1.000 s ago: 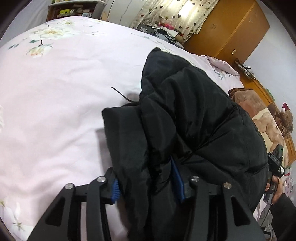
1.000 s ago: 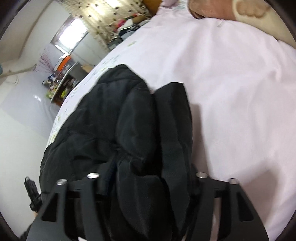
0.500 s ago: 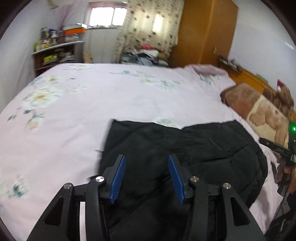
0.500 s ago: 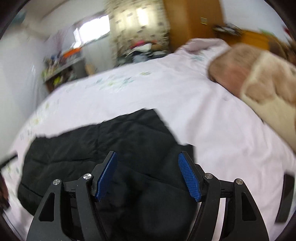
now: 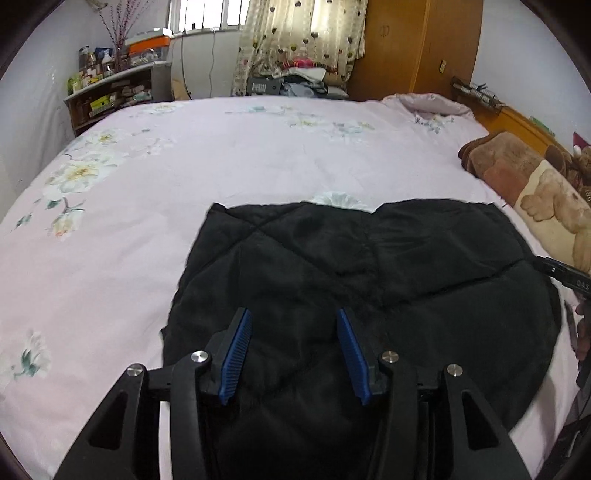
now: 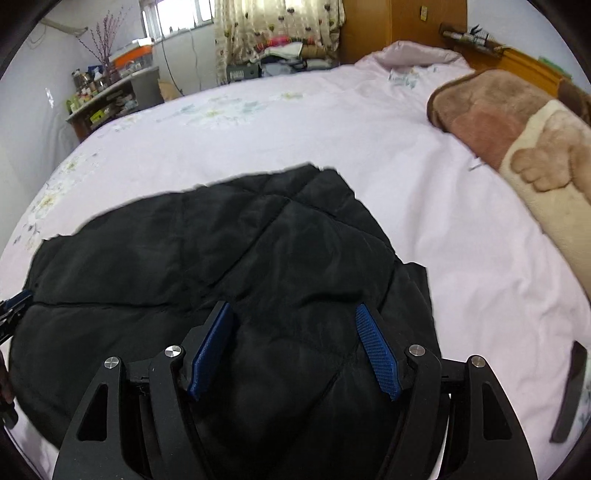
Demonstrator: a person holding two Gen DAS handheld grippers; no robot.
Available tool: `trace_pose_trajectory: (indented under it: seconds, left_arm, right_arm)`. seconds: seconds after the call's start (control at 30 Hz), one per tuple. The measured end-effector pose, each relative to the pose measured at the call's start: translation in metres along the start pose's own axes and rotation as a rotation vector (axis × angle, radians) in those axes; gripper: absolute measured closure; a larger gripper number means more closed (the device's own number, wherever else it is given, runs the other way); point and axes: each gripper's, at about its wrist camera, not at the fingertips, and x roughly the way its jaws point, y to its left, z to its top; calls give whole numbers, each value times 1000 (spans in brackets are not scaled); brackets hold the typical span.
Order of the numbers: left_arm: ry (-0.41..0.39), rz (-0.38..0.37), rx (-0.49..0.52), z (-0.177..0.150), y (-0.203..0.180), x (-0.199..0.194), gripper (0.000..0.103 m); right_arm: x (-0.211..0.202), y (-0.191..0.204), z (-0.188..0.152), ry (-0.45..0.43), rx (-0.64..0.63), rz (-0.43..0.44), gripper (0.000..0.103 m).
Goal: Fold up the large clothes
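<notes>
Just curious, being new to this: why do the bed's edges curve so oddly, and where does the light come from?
Both wrist views: fisheye lenses bow the bed and darken the corners. Left view: daylight comes through the window. Right view: the black jacket shows little detail.

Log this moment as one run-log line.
stage: fold laid down | black jacket: folded flat on pink bed | left gripper: open, empty, above jacket | right gripper: open, empty, above jacket
</notes>
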Motion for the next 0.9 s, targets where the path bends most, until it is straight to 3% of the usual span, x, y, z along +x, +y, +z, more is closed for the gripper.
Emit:
trace_pose_trajectory:
  seconds: [0.1,0.2,0.37,0.63,0.9]
  left_arm:
    - [-41,-16,8,-12,-8,-27,52]
    - [-9,-10,64,-31,-22,-27,52]
    - [92,-16,13,-40,-20,-7,52]
    - [41,-47,50,-44,-36,-67,52]
    - [30,-67,64,-77,-48,-124,47]
  right_arm:
    - [-31,23,-12,-43,-14,38,34]
    - [-41,50,-26,-46,-71,78,34]
    - [-6,73,-43,88,-92,83,34]
    - [-80,87,-51,-24,-95,61,34]
    - [-142,101,-80,-81,-63,47,34]
